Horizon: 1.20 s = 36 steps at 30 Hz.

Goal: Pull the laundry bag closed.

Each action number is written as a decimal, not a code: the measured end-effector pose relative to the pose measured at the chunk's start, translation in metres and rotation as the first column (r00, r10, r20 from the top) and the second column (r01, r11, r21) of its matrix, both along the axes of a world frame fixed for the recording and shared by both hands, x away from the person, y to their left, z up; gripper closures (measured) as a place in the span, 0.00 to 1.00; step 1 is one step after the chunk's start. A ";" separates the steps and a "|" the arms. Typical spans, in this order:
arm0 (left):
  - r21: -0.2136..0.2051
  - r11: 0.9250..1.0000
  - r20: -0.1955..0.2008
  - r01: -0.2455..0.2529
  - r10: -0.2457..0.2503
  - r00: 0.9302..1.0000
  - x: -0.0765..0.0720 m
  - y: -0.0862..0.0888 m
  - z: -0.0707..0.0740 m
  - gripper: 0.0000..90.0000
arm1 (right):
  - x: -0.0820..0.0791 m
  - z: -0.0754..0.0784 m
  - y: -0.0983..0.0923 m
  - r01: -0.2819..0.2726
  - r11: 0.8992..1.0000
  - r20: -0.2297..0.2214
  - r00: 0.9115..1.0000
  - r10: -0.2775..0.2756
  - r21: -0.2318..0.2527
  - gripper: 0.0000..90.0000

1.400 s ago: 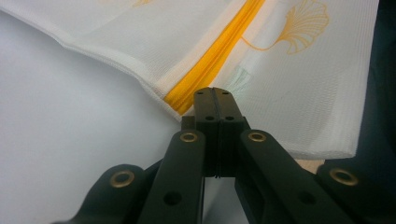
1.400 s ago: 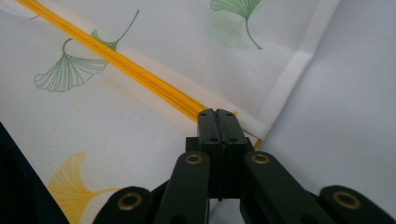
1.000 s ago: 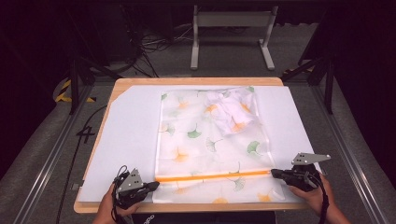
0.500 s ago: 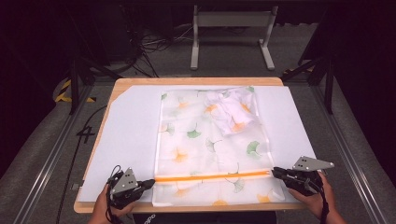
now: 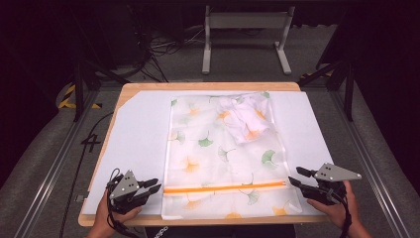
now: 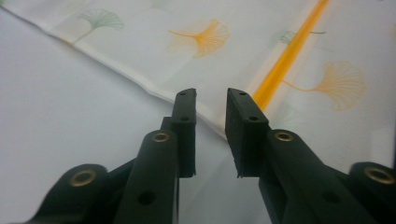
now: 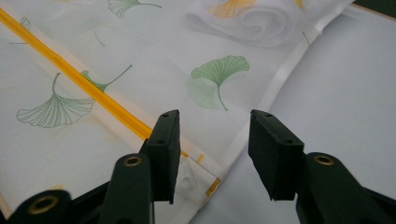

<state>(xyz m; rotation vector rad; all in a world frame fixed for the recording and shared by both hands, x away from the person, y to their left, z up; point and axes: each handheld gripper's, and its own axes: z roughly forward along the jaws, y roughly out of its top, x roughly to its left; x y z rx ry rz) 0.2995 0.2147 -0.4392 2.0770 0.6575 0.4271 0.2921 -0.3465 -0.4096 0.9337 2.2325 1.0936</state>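
Both grippers are off the bag now — the left gripper (image 5: 154, 187) sits just beside the near left edge of the mesh laundry bag (image 5: 223, 153), its jaws having just parted a little, nothing between them. The right gripper (image 5: 296, 177) waits at the other end of the orange zipper (image 5: 225, 188), its jaws having just been opening too, spread wider and empty, the zipper's end lying just under them. The bag lies flat on the white sheet (image 5: 133, 144) with a white garment (image 5: 245, 116) bunched inside its far corner. This looks like a release after the zip is run shut — next comes backing both hands clear without snagging the mesh. No readable writing or labels anywhere on the bag.
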 end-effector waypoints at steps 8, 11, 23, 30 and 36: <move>0.063 0.995 0.043 -0.082 0.080 0.996 0.010 0.002 0.001 0.58 | 0.010 0.004 -0.004 0.026 0.998 0.054 0.998 -0.023 -0.051 0.44; 0.070 0.991 0.055 -0.116 0.112 0.992 0.017 0.005 0.001 0.50 | 0.017 0.005 -0.009 0.046 0.998 0.068 0.997 -0.043 -0.042 0.39; 0.011 0.982 0.061 -0.190 0.189 0.980 0.033 0.020 -0.002 0.20 | 0.044 0.001 -0.030 0.111 0.994 0.102 0.989 -0.108 -0.019 0.26; -0.100 0.969 0.031 -0.228 0.232 0.972 0.036 0.037 -0.010 0.14 | 0.045 -0.012 -0.044 0.207 0.978 0.115 0.971 -0.209 0.028 0.20; -0.205 0.941 -0.002 -0.270 0.275 0.961 0.028 0.051 -0.016 0.13 | 0.033 -0.023 -0.064 0.297 0.950 0.113 0.945 -0.307 0.098 0.17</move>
